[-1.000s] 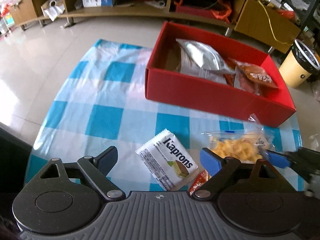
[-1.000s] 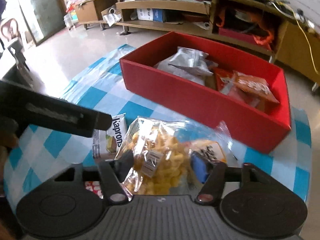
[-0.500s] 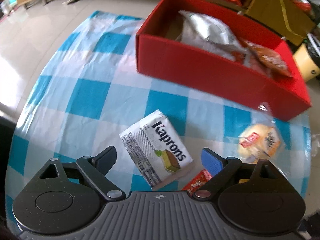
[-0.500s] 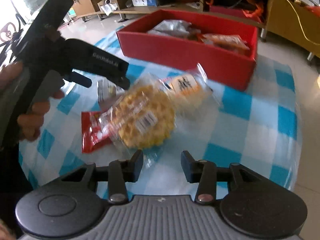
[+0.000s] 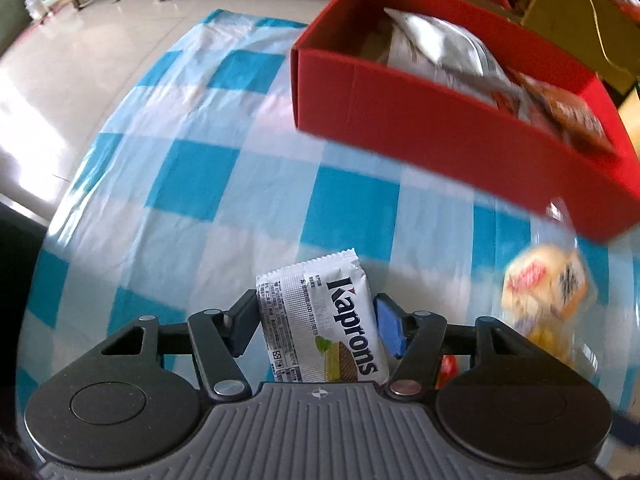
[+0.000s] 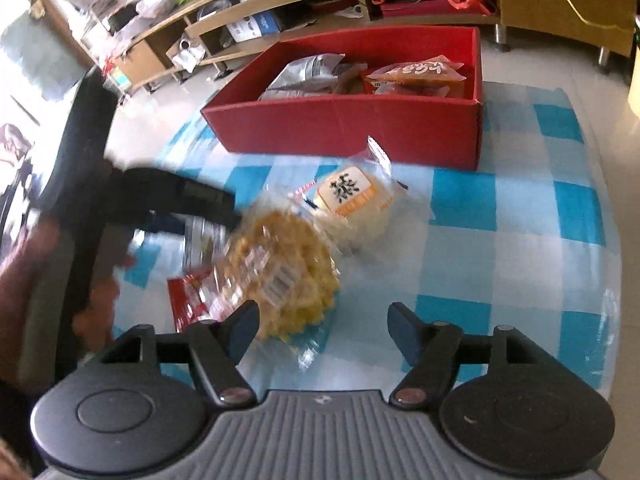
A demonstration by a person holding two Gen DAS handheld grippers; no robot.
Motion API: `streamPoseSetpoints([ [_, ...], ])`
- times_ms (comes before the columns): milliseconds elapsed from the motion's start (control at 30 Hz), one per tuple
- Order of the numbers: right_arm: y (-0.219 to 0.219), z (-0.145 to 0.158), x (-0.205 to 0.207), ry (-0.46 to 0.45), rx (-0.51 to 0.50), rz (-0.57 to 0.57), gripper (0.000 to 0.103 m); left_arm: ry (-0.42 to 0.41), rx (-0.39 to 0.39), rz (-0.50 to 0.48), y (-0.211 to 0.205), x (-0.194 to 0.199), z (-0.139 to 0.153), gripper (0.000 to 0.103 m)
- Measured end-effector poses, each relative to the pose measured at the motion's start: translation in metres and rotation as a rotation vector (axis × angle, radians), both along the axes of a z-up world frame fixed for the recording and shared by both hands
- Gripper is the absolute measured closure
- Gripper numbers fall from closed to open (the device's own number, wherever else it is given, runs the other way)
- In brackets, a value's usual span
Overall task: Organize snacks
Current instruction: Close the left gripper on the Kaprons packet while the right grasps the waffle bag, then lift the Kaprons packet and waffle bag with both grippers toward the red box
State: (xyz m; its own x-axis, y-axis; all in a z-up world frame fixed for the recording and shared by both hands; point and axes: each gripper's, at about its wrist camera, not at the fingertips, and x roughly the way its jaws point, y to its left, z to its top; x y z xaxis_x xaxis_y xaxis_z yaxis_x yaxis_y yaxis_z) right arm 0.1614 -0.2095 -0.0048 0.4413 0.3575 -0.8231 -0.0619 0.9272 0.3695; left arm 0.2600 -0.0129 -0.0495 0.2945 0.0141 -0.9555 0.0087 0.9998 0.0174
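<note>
My left gripper (image 5: 314, 324) points down at the checked cloth, its jaws closing, and both pads press the sides of the white Kaprons wafer packet (image 5: 320, 304). My right gripper (image 6: 324, 316) is opening with nothing between its fingers. Just ahead of its left finger a clear bag of yellow snacks (image 6: 284, 276) lies on the cloth, partly over a red packet (image 6: 188, 296). A wrapped cake (image 6: 352, 200) lies beyond it. The red box (image 6: 352, 128) at the far side holds silver and orange bags.
The blue-and-white cloth (image 5: 192, 176) covers the low table, with tiled floor beyond its edges. A hand (image 6: 24, 280) holds the left gripper's black body (image 6: 192, 200) at the left of the right wrist view. Wooden shelves (image 6: 280, 4) stand behind the box.
The left gripper came down and shut around the Kaprons packet. The right gripper let go of the yellow snack bag, which now lies on the cloth, then opened and swung sideways.
</note>
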Motion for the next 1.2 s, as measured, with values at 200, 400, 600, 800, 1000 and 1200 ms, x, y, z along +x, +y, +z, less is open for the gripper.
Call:
streamPoseSetpoints([
  [200,0.011,-0.012,0.025,0.089,0.142,-0.087,0.023,-0.029,-0.048,-0.045,0.013,-0.029,0.019,0.036],
  [400,0.048,-0.031,0.035,0.099,-0.008,-0.009,0.02,0.03,-0.048,-0.096,0.023,-0.055,0.003,0.037],
  [600,0.031,-0.036,0.024,0.079,-0.021,-0.07,0.014,0.036,-0.038,-0.162,0.019,-0.07,-0.002,0.036],
  [800,0.03,-0.02,0.02,0.025,0.024,-0.17,0.014,0.013,0.009,-0.21,0.011,-0.078,-0.003,0.035],
  [1000,0.07,-0.025,0.038,0.075,-0.08,-0.153,0.01,0.008,0.005,-0.23,0.011,-0.082,-0.003,0.031],
  [1200,0.079,-0.049,0.042,0.094,-0.126,-0.168,0.001,-0.002,0.009,-0.258,0.011,-0.086,-0.005,0.029],
])
